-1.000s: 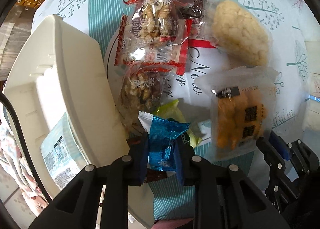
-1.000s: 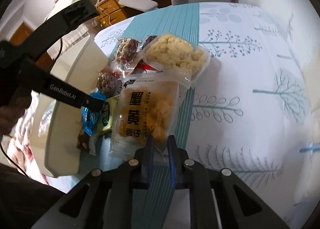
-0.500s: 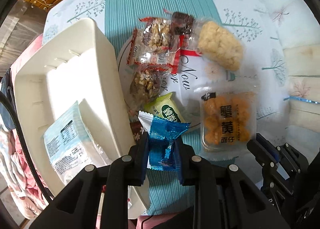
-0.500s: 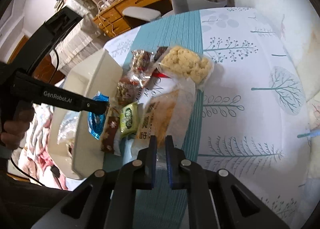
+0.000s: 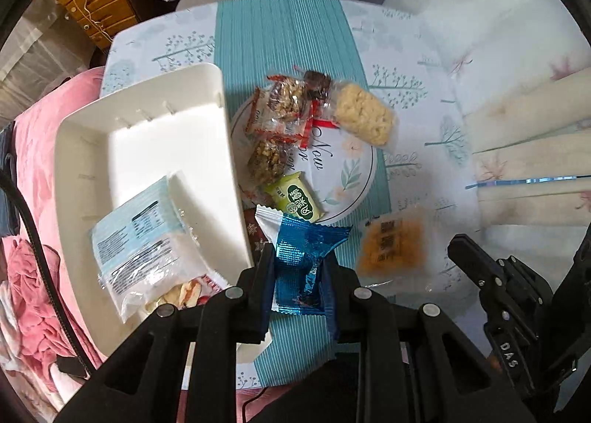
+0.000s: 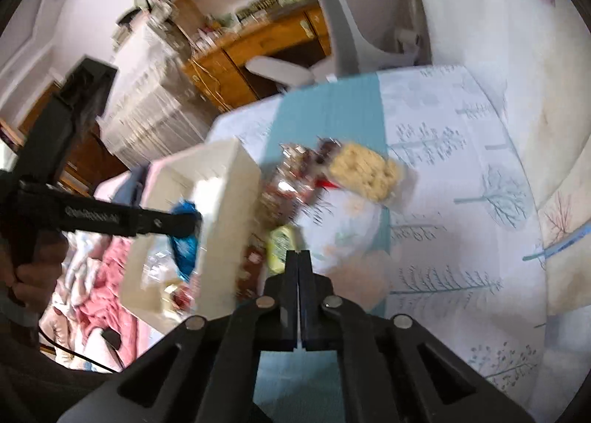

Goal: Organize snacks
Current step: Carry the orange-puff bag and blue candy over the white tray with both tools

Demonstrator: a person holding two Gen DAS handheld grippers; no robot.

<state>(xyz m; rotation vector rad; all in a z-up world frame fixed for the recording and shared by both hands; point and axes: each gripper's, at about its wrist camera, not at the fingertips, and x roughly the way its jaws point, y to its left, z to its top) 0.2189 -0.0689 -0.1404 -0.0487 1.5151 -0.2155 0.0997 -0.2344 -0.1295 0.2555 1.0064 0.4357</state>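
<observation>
Two claws are mine, one in each hand. My left claw (image 5: 300,284) pinches a blue packet (image 5: 303,268) between its pads, held above the near edge of the table, just beside the white bin (image 5: 147,135). My right claw (image 6: 297,268) has its jaws pressed flat together after just closing, and nothing sits between them that I can make out; that view is blurred. An orange snack bag (image 5: 393,247) hangs in the air close to the right claw's tip in the left view, but I cannot tell whether the claw grips its edge. Inside the bin lies a pale blue and clear bag (image 5: 142,238), with a red and white snack (image 5: 186,290) beside it at the near end. On the striped teal runner (image 5: 280,39) sits a round plate (image 5: 354,172) with the remaining snacks: two nut clusters (image 5: 280,105) in clear and red wrappers, a dark packet (image 5: 317,81) behind them, a pale puffed rice bar (image 5: 364,118) reaching off the plate's far right rim, and a green packet (image 5: 295,199) at its near rim. A dark brown packet (image 5: 256,234) lies between the bin wall and the blue packet.
</observation>
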